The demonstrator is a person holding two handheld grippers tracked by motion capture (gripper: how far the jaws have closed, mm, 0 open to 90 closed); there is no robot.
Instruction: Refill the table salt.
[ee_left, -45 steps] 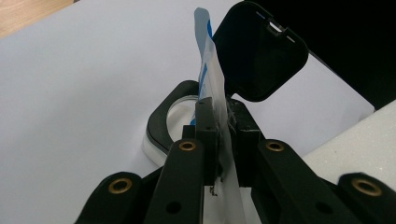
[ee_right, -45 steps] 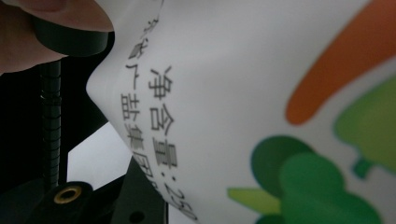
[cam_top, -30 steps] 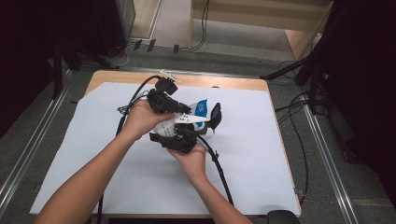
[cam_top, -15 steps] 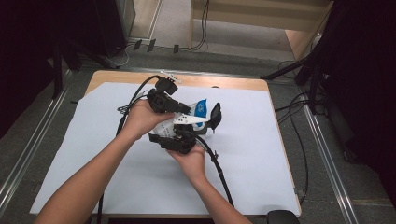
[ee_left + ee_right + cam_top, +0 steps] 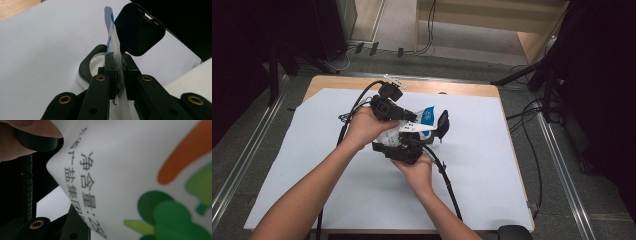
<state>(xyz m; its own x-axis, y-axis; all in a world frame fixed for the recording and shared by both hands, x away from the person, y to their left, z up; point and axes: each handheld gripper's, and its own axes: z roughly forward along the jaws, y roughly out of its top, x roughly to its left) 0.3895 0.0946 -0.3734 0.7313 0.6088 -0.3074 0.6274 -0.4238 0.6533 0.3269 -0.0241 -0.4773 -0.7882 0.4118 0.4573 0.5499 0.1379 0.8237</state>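
Note:
A white pouch (image 5: 426, 116) with a blue top edge hangs between both grippers over the middle of the table. My left gripper (image 5: 411, 119) is shut on its thin upper edge; in the left gripper view the film (image 5: 111, 45) stands pinched between the jaws of my left gripper (image 5: 119, 67). Below it, my right gripper (image 5: 411, 143) is shut on the pouch's body, and its jaws have just been closing a little on it. The printed pouch (image 5: 130, 157) presses close to the right gripper's camera. Just beyond stands a small container (image 5: 86, 68) with its black flip lid (image 5: 138, 30) up, also seen as the lid (image 5: 443, 124).
A white sheet (image 5: 337, 200) covers the wooden table (image 5: 327, 82). Cables (image 5: 447, 185) trail from both grippers across it. Metal rails and loose cables lie on the floor to either side. A white foam block (image 5: 195, 75) sits at the right edge of the left gripper view.

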